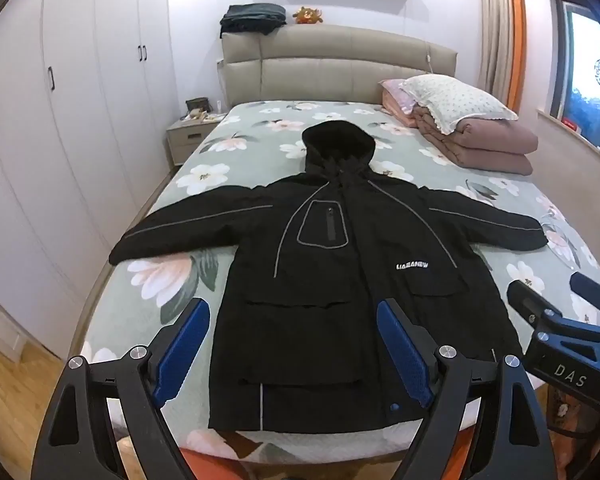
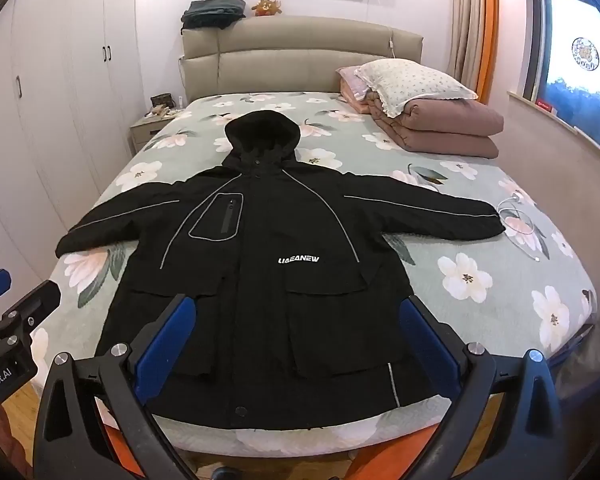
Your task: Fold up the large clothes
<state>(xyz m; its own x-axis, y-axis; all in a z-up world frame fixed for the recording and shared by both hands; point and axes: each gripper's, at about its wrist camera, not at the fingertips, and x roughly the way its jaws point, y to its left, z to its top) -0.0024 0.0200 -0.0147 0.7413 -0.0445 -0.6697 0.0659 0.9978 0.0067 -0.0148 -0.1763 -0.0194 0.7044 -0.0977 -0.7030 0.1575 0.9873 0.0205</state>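
A large black hooded jacket (image 1: 320, 280) lies flat, front up, on the bed with both sleeves spread wide and the hood toward the headboard; it also shows in the right wrist view (image 2: 268, 280). Its hem reaches the near bed edge. My left gripper (image 1: 294, 320) is open and empty, held above the hem on the jacket's left half. My right gripper (image 2: 298, 316) is open and empty above the hem on the right half. The right gripper also shows at the edge of the left wrist view (image 1: 556, 320), and the left gripper shows in the right wrist view (image 2: 12, 312).
The bed (image 1: 260, 128) has a floral green sheet. A folded pink quilt (image 1: 480, 140) with a pillow (image 1: 456, 100) sits at the far right. A nightstand (image 1: 190, 132) and white wardrobes (image 1: 60, 100) stand on the left. A window ledge (image 2: 556, 128) runs along the right.
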